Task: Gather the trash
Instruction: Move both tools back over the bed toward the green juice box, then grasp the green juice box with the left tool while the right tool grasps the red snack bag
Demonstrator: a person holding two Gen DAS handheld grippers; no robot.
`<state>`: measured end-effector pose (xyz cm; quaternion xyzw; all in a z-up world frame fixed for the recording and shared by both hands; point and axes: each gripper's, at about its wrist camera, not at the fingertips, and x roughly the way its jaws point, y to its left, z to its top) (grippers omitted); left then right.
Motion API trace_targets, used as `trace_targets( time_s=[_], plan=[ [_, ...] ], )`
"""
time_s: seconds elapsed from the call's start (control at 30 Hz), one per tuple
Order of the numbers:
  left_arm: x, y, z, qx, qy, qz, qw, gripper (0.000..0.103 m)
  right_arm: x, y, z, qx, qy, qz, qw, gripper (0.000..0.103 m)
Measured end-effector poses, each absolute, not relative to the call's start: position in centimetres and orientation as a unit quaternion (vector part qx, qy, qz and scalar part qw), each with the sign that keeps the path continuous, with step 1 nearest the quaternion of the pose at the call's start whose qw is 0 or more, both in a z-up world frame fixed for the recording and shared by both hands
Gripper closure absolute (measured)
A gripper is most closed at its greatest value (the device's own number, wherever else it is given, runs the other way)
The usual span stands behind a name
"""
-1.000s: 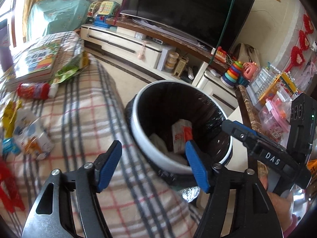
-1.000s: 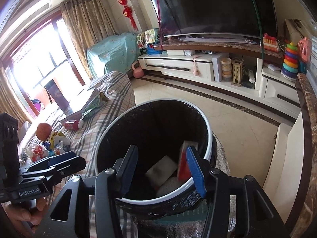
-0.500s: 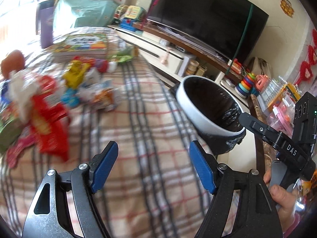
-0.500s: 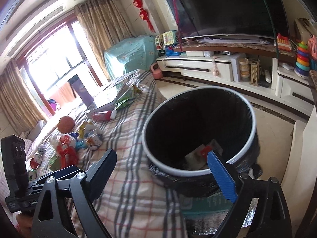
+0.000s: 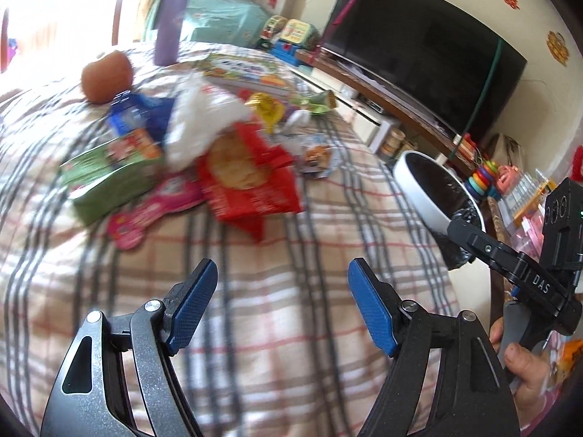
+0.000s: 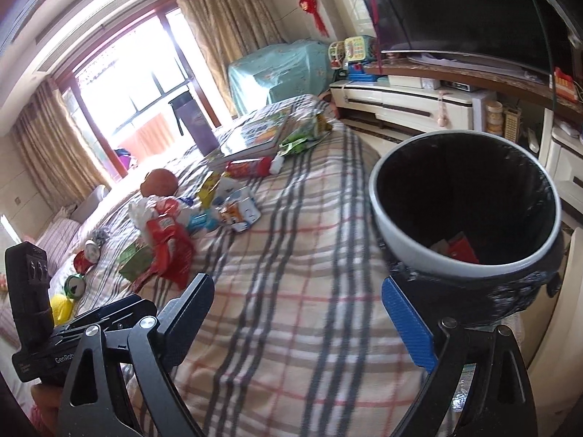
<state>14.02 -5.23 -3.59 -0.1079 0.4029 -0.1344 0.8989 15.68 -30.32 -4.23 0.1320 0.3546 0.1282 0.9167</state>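
Both grippers empty. Left gripper fingers spread; right gripper jaws just opened wide, nothing between. Red snack wrapper lies ahead-left of left gripper, nearer it; trash bin at bed's edge.

Daylight from the window blows out the upper left; motion blur smears the wrappers; fisheye bends and darkens the edges.

Only a couple of things are actually readable here. "DAS" in white on the black body of the right gripper, and "GenRob", cut off, on the left gripper. The snack wrappers' print is too blurry.
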Motion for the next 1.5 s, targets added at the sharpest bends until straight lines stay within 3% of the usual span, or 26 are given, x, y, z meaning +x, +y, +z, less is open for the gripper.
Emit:
trace_targets(
  time_s=[0.7, 1.3, 1.47, 1.5],
  plan=[
    [15.2, 3.4, -4.5, -0.087, 0.412, -0.072, 0.904, 0.027, 17.2, -21.9, -5.5, 0.119, 0.378, 0.209, 0.894, 0.009],
    [22.0, 6.6, -5.4, -0.010, 0.441, -0.095, 0.893, 0.018, 20.7, -18.0, -6.3, 0.113, 0.390, 0.238, 0.882, 0.010],
    [22.9, 5.9, -6.0, 0.008, 0.439, -0.094, 0.893, 0.018, 22.1, -16.6, -6.6, 0.104, 0.395, 0.243, 0.880, 0.023],
    [22.8, 5.8, -6.0, 0.009, 0.437, -0.094, 0.895, 0.019, 22.4, -16.4, -6.7, 0.102, 0.396, 0.243, 0.880, 0.030]
  ],
)
